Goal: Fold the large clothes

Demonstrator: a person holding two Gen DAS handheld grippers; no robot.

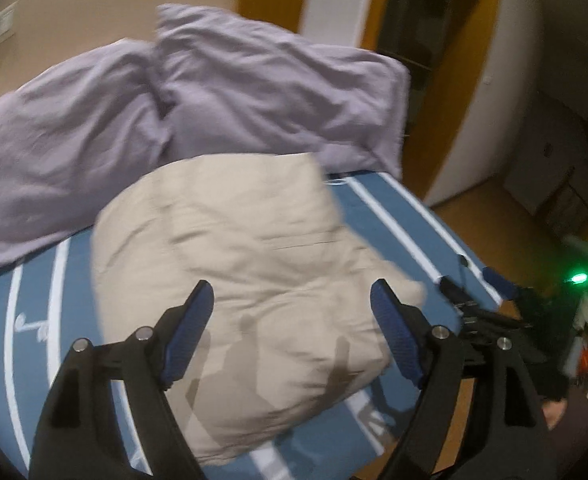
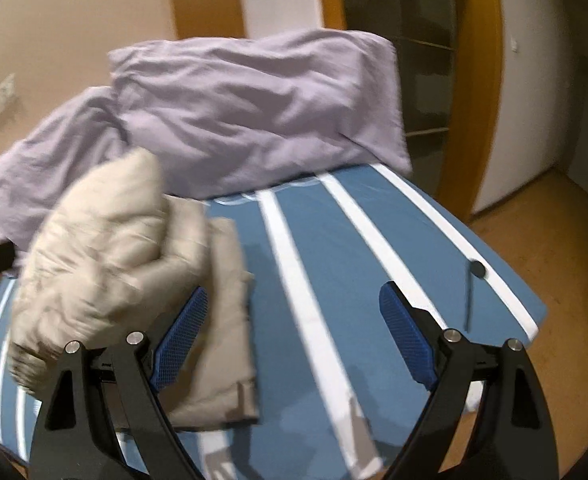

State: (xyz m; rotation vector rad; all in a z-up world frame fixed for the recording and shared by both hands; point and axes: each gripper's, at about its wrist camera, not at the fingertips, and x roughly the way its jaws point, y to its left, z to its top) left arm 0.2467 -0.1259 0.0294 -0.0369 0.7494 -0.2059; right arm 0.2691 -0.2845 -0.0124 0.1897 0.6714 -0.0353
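A beige padded garment (image 1: 253, 280) lies bunched and partly folded on a blue mat with white stripes (image 1: 394, 216). My left gripper (image 1: 291, 332) is open and empty, hovering just above the garment's near part. In the right wrist view the same garment (image 2: 125, 264) sits at the left, blurred. My right gripper (image 2: 294, 336) is open and empty over the bare mat (image 2: 334, 248), its left finger (image 2: 179, 336) close beside the garment's right edge.
Lilac bedding (image 1: 173, 108) is piled at the far side of the mat, also seen in the right wrist view (image 2: 245, 112). A small black object with a cord (image 2: 476, 270) lies near the mat's right edge. Wooden floor (image 2: 542, 240) and a door frame are to the right.
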